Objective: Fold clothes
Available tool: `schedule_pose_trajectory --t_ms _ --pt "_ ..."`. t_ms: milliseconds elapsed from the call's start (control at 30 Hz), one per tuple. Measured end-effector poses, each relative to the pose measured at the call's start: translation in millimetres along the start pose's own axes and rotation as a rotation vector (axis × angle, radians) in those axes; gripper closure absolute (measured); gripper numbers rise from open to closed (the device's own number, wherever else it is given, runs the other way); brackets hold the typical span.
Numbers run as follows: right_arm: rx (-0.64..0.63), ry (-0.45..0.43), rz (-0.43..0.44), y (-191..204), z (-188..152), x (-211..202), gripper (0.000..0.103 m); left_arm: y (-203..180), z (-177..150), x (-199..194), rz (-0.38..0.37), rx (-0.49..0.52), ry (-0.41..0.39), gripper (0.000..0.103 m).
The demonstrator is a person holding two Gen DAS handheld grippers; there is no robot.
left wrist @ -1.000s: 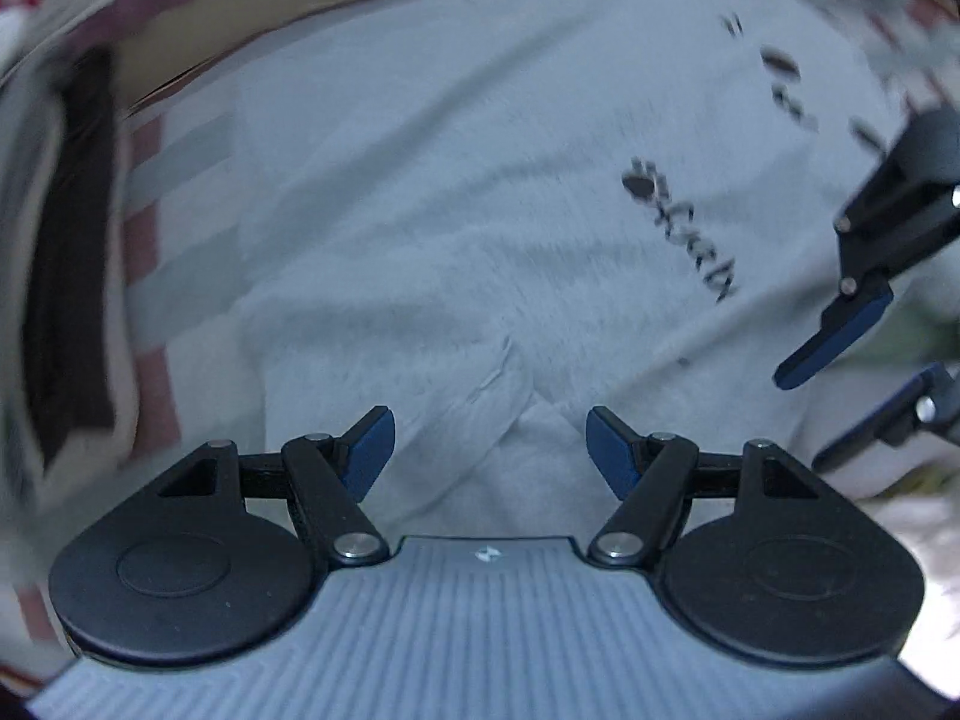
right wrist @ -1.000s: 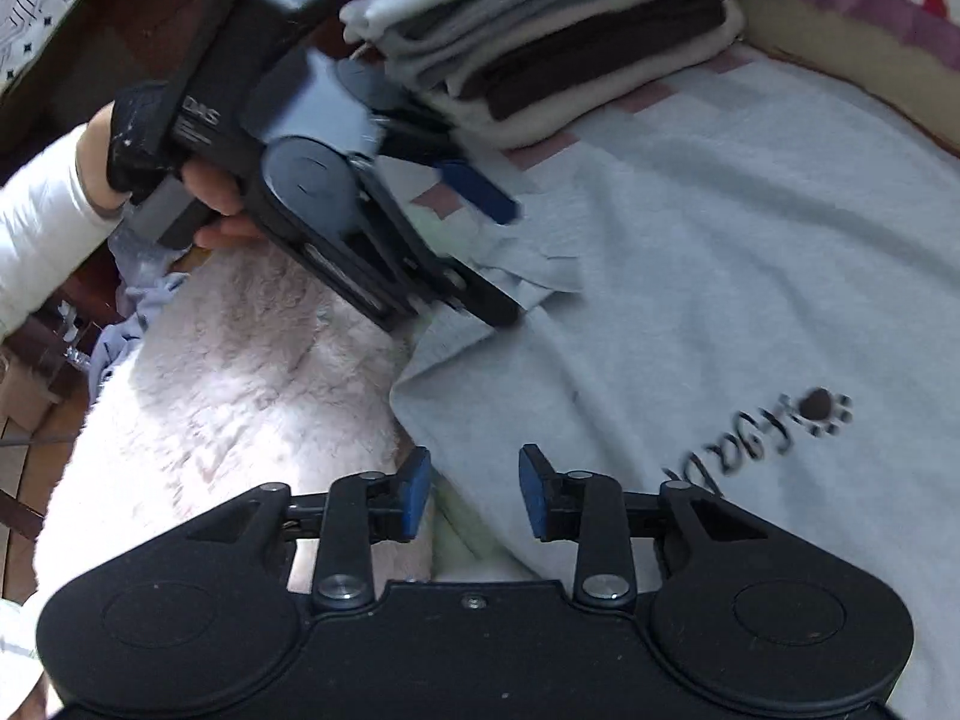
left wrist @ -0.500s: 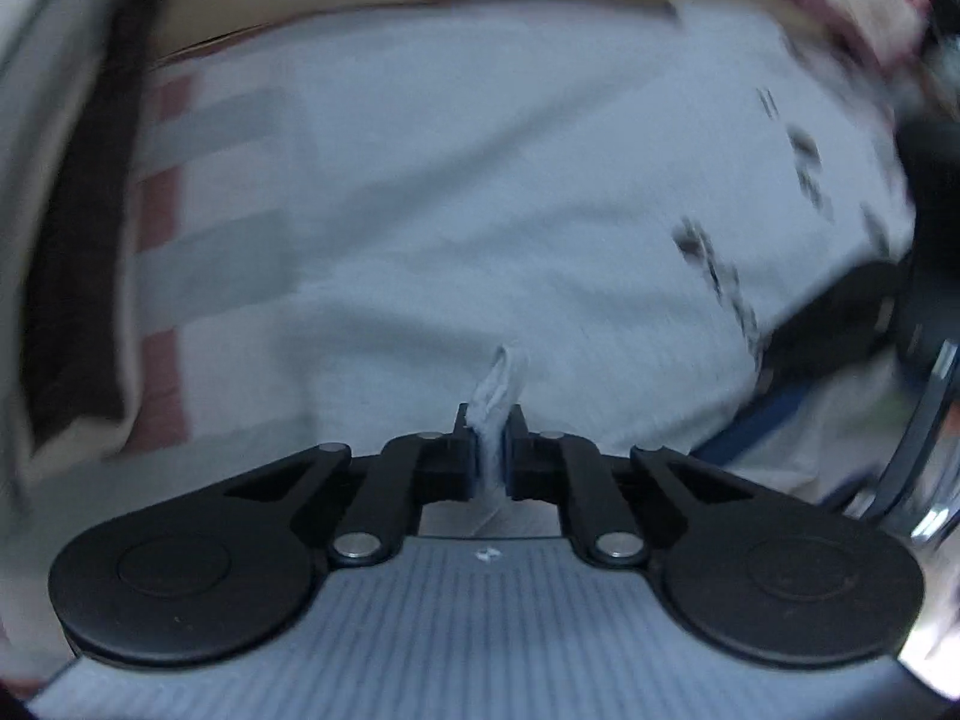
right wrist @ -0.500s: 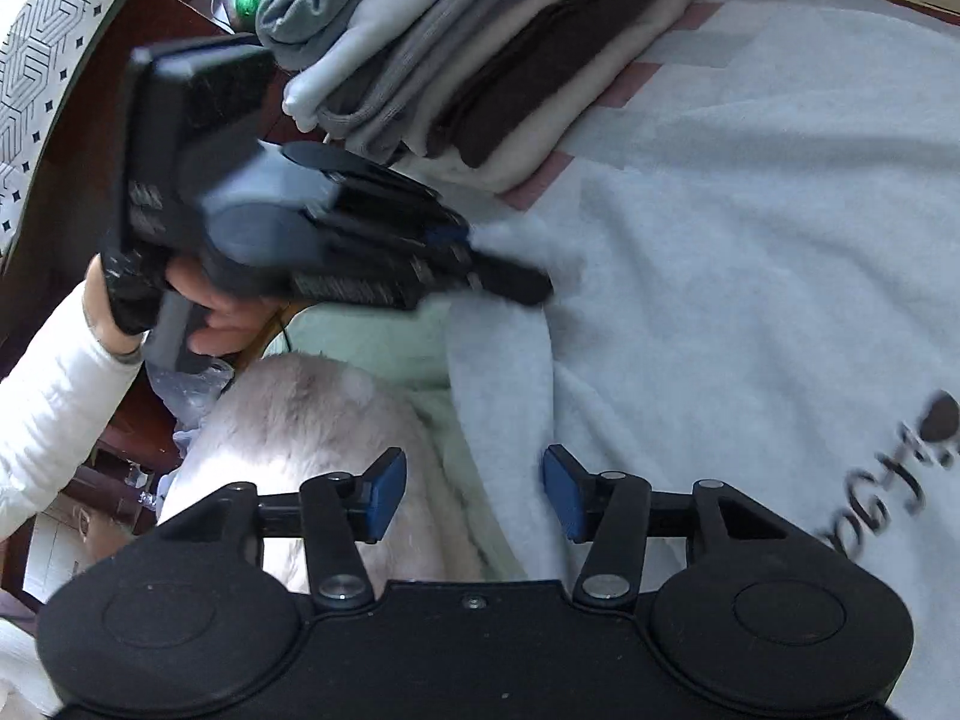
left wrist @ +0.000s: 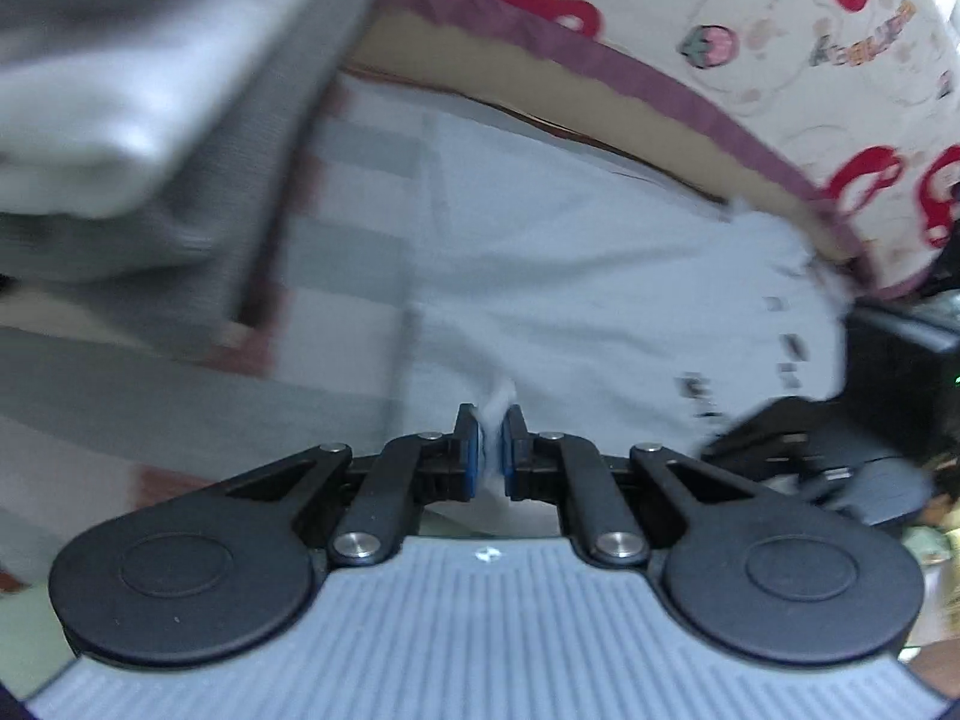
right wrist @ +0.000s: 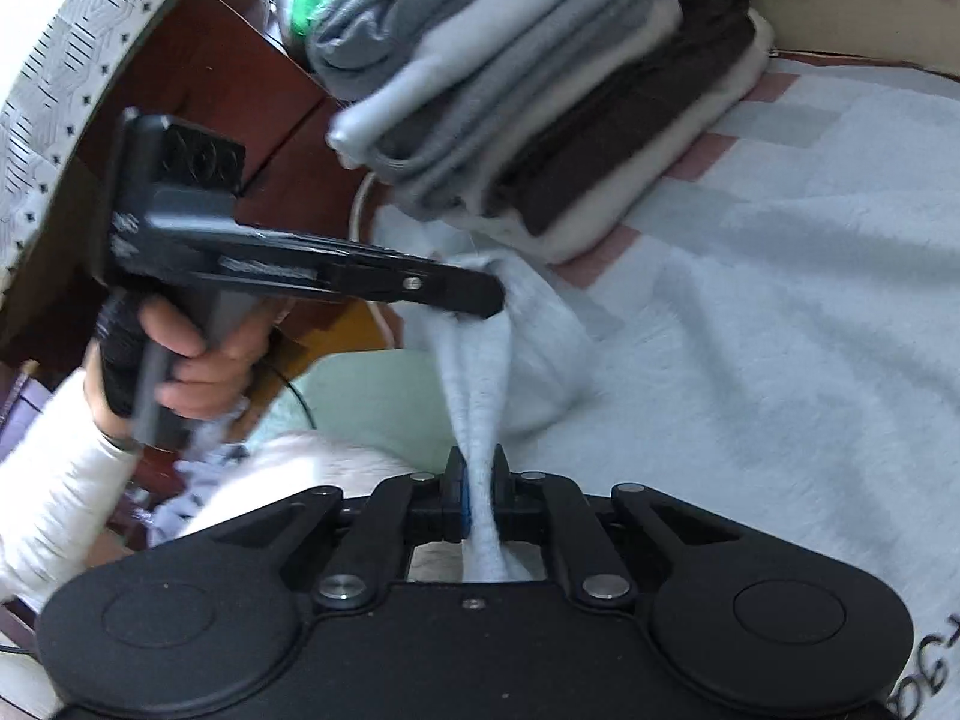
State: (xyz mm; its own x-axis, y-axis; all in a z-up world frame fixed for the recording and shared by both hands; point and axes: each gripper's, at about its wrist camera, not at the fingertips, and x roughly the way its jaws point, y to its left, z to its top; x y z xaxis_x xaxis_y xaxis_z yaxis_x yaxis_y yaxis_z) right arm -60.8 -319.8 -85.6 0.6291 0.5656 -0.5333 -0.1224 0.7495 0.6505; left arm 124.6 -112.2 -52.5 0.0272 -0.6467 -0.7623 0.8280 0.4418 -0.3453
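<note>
Both grippers, left and right, whose jaws just closed, pinch the pale blue fleece garment; lift evenly, keeping the edge taut.

This was a home, most likely a bedroom or a sitting room where laundry was being sorted. A cream quilt printed with red cartoon shapes and a strawberry, edged in purple, lay along the far side of the soft surface. A stack of folded clothes in grey, white, dark brown and cream sat beside reddish-brown wooden furniture. A pale striped blanket covered the surface, and a fluffy white throw lay at its near edge.
</note>
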Motion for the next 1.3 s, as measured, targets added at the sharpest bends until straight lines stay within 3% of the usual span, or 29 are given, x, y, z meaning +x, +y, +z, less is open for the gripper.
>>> schedule_pose_trajectory --t_ms 100,233,367,433,467,567,767,933,1000,1100,1167,1233,1300 --pt "0.001 0.03 -0.04 4.1 -3.8 6.5 0.096 15.3 -8.9 -4.2 0.072 -0.045 -0.015 0.096" --pt "0.017 0.05 -0.071 6.8 -5.8 14.8 0.096 10.9 -15.0 -12.3 0.012 -0.046 0.012 0.094" --pt "0.071 0.043 -0.084 2.2 -5.7 20.5 0.096 -10.5 -17.6 -24.6 0.095 0.03 -0.01 0.082" --pt "0.125 0.023 -0.078 -3.0 -5.2 19.7 0.096 -23.3 -20.1 -31.2 0.164 0.061 -0.045 0.066" --pt "0.151 0.011 -0.077 -5.6 -4.8 18.8 0.096 -28.1 -20.8 -34.3 0.189 0.067 -0.066 0.064" --pt "0.2 -0.022 -0.102 -13.1 -2.5 15.1 0.096 -36.7 -20.6 -37.0 0.163 0.11 -0.089 0.062" --pt "0.283 -0.05 -0.203 -32.2 -3.6 4.9 0.095 -68.6 -15.8 -20.1 0.129 0.316 -0.102 0.056" --pt "0.346 -0.04 -0.262 -48.8 -11.3 -2.7 0.093 -93.1 -4.8 33.2 0.096 0.448 0.0 0.056" --pt "0.383 -0.04 -0.257 -56.3 -15.9 -4.8 0.093 -98.6 -4.8 55.8 0.126 0.52 0.056 0.056" --pt "0.404 -0.047 -0.24 -61.1 -19.5 -6.9 0.092 -106.7 -7.2 85.7 0.197 0.647 0.135 0.057" --pt "0.403 -0.048 -0.236 -62.0 -19.3 -5.3 0.092 -106.2 -6.6 96.8 0.201 0.676 0.174 0.063" --pt "0.399 -0.048 -0.232 -63.0 -19.7 -4.2 0.092 -106.3 -4.0 103.7 0.192 0.671 0.208 0.1" --pt "0.397 -0.048 -0.228 -64.1 -20.3 -2.4 0.092 -103.5 -1.3 103.9 0.215 0.653 0.199 0.1"
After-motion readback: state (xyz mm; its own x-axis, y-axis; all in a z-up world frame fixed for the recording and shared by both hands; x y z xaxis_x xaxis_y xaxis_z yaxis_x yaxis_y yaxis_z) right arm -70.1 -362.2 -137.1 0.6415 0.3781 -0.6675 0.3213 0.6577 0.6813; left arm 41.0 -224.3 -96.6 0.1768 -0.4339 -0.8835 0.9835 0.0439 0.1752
